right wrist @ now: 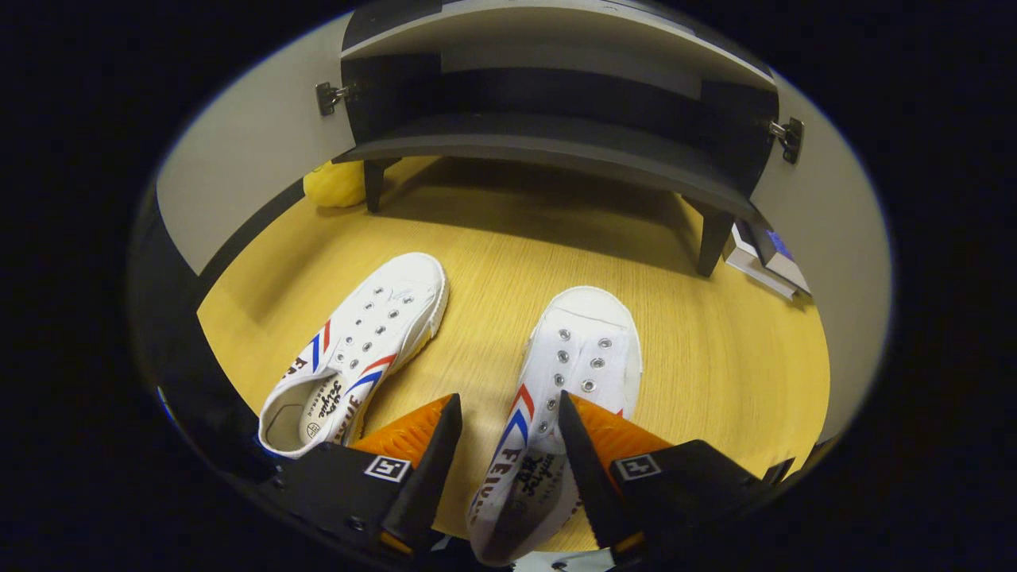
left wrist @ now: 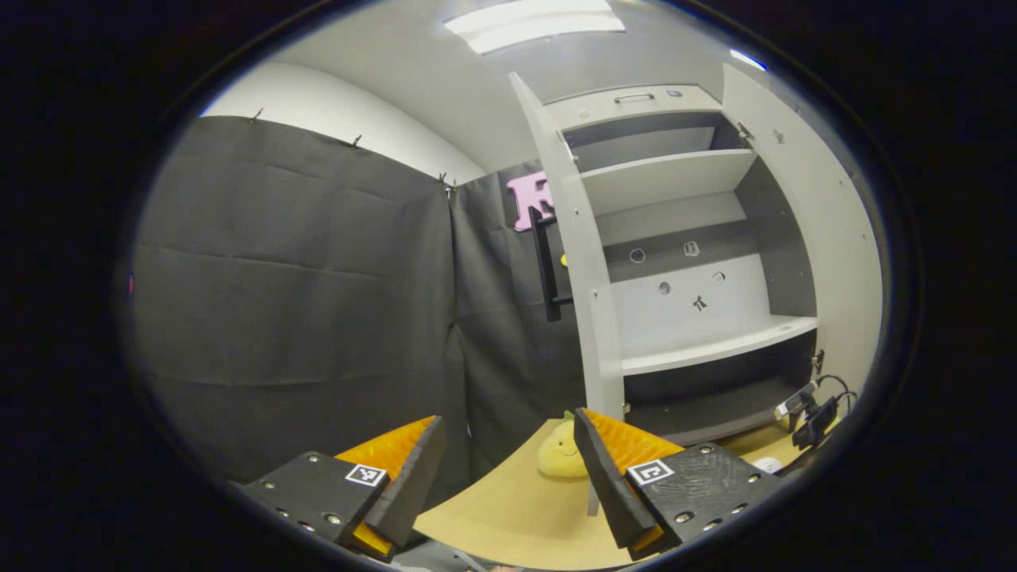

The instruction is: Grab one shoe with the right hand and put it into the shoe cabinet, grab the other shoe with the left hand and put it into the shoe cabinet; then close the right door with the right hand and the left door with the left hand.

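Right gripper view: your right gripper (right wrist: 508,445) is spread, straddling the near shoe's (right wrist: 572,373) heel on the floor below the shoe cabinet (right wrist: 548,143). Step one; pinch next, then lift. Left gripper (left wrist: 508,469) spread, idle.

The left tongs (left wrist: 508,469) are held high and point level forward. Their two fingers (left wrist: 612,477) stand wide apart, with nothing between them, and they touch nothing.

The right tongs (right wrist: 504,453) point steeply down toward the counter (right wrist: 715,357). Their fingers (right wrist: 588,461) are spread, one on each side of the heel part of the right shoe (right wrist: 556,397). The right finger lies at the shoe's edge; if it presses there is not clear. The left finger stands a little apart from the shoe.
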Motion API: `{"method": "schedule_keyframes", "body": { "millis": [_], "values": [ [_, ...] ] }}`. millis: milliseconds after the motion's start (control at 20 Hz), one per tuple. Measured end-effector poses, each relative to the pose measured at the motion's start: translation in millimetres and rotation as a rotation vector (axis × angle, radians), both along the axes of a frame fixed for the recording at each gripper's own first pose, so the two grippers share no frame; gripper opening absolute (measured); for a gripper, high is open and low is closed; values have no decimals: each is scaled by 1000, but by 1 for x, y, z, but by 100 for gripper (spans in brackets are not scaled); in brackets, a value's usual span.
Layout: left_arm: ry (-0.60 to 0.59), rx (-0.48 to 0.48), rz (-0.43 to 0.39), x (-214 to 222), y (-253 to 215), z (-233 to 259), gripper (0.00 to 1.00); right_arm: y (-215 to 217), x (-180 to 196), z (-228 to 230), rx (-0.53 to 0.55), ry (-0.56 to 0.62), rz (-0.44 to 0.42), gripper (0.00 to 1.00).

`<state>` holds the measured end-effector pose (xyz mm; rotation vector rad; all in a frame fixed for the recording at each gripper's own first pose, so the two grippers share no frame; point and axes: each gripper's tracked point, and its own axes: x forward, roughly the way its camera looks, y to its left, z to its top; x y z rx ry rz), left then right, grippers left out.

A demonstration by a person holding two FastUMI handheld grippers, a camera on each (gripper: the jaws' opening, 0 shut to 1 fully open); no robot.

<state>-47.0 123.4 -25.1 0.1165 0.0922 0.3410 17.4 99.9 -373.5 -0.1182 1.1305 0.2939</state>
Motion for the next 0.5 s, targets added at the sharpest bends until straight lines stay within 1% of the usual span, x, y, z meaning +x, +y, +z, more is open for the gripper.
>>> {"method": "schedule_keyframes", "body": {
  "millis": [50, 100, 150, 200, 250, 300, 350, 400, 450, 500],
  "values": [
    [2, -3, 3, -1, 0, -1, 93, -1, 7, 2, -21, -29, -3, 63],
    [2, -3, 6, 0, 1, -1, 93, -1, 4, -3, -47, -15, 0, 66],
    [-1, -6, 6, -1, 0, -1, 93, -11, 10, 0, -99, -47, -10, 60],
    [-3, -6, 4, 1, 0, -1, 93, -10, 9, 0, -91, -44, -47, 51],
    [-5, -3, 5, 0, 0, 0, 93, -9, 10, -2, -78, -42, -56, 29],
    [-8, -1, 6, 0, 1, 1, 93, -11, 9, -2, -67, -43, -70, 31],
    [-12, -2, 5, 0, 1, 2, 93, -8, 9, 1, -36, -39, -66, 19],
    [-14, -4, 3, 0, 0, 3, 93, -10, 13, -4, -23, -62, -102, 19],
    [-15, -3, 2, 0, 0, 3, 93, -11, 8, 4, -6, -70, -114, 6],
    [-17, -2, 1, 0, 0, 4, 93, -11, 10, 2, -2, -82, -115, 2]
  ]
}}
